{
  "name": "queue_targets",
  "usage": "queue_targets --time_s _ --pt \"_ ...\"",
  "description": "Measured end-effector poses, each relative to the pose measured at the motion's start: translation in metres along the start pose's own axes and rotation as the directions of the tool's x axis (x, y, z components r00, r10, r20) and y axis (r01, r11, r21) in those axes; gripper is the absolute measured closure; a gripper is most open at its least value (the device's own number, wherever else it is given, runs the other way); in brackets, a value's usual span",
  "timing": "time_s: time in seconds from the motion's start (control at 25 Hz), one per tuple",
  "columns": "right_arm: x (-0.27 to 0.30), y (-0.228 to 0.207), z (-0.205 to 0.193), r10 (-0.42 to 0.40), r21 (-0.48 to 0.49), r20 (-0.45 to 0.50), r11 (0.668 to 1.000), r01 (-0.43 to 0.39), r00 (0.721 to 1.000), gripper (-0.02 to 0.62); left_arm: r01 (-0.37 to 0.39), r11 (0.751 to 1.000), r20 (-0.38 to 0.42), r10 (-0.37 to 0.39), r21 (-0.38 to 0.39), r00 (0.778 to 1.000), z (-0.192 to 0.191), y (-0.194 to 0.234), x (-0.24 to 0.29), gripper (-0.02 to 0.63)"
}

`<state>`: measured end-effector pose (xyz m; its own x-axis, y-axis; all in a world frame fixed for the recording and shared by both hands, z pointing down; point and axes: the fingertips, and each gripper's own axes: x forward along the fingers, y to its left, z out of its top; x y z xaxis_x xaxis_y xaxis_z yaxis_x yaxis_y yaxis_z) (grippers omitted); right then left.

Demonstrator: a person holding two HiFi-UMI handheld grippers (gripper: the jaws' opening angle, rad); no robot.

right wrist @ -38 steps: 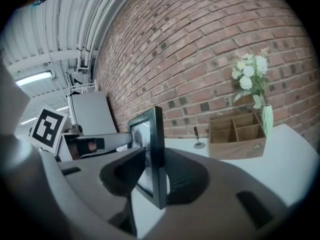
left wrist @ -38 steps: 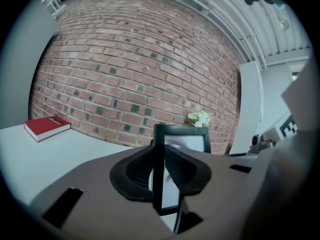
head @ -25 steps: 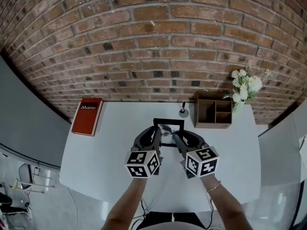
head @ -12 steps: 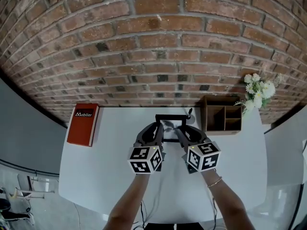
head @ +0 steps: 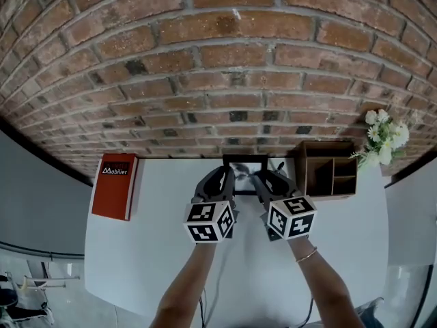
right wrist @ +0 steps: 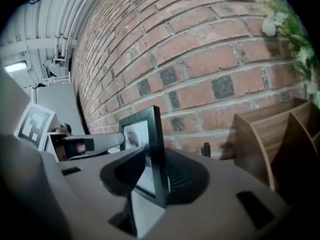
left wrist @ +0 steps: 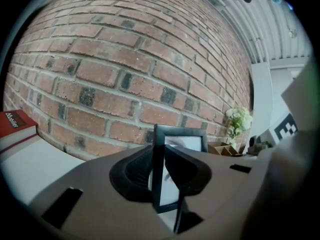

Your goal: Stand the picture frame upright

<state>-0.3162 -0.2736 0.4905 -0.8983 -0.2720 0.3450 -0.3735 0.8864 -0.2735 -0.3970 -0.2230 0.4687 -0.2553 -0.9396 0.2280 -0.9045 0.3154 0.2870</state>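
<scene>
Near wall [head: 205, 60]: frame [head: 246, 168] upright, seemingly portrait

Dark grey left claw [head: 224, 177], matching right claw [head: 262, 180], black-and-white marker cube [head: 209, 222] on each, thin bracelet [head: 305, 255], right wrist

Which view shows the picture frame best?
The left gripper view: the picture frame faces the camera, held between the jaws. The right gripper view shows it obliquely, nearly edge-on. The head view shows only its small top part.
</scene>
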Motion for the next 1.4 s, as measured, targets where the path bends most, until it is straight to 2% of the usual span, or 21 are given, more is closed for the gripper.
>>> queue_targets --time_s 0.68,1.4 --pt "0.051 -0.020 0.004 -0.033 0.032 0.041 0.999 0.032 0.999 0.472 -0.008 1.000 0.000 0.008 0.000 1.000 0.001 0.029 0.044 0.545" --pt "0.066 -0.032 0.006 -0.028 0.054 0.058 0.998 0.025 0.998 0.472 0.015 1.000 0.008 -0.015 0.001 1.000 0.005 0.031 0.059 0.540"
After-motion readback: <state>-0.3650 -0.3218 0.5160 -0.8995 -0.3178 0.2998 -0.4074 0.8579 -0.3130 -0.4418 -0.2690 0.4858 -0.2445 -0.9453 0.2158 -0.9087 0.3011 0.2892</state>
